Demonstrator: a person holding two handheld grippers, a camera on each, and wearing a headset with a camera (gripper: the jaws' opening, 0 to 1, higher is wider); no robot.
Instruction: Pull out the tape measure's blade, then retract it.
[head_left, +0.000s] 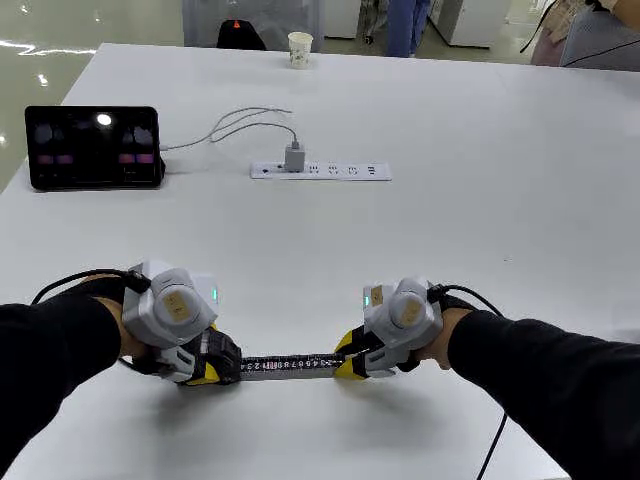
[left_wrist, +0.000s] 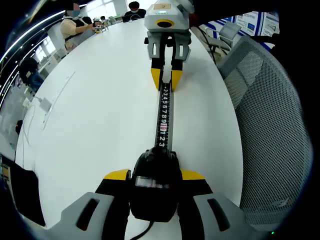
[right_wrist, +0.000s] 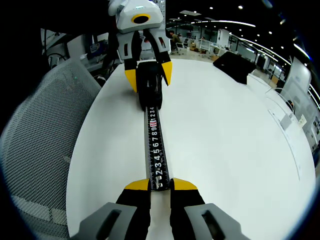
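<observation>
Two grippers, one tape measure between them, low over the near edge of the white table (head_left: 430, 250). Left gripper (head_left: 208, 368): jaws narrowed around the black tape measure case (head_left: 222, 357), one yellow tip on each flank of it; in the left gripper view the case sits squarely between the jaws. Right gripper (head_left: 350, 366): jaws pinched nearly together on the free end of the blade (head_left: 290, 365); in the right gripper view the blade end lies in the narrow gap between the two yellow tips. The hook itself is too small to make out. Blade lies flat, printed face up, close over or on the tabletop; contact cannot be told. Key relation: the blade's long axis runs left to right in the scene, parallel to the near table edge, straight from case to right gripper with no visible kink or sag. Each gripper looks along that axis at the other, so the two face each other head-on. The case lies left of the right gripper and the blade end lies right of the left gripper. Judgement: a short length is out, so the pull looks part done. More extension calls for the right gripper to travel right along this same line while the left holds the case; retraction calls for the reverse. Any drift off the axis would risk twisting the blade. Power strip (head_left: 320, 171) lies well apart on the far side, clear of the line.
</observation>
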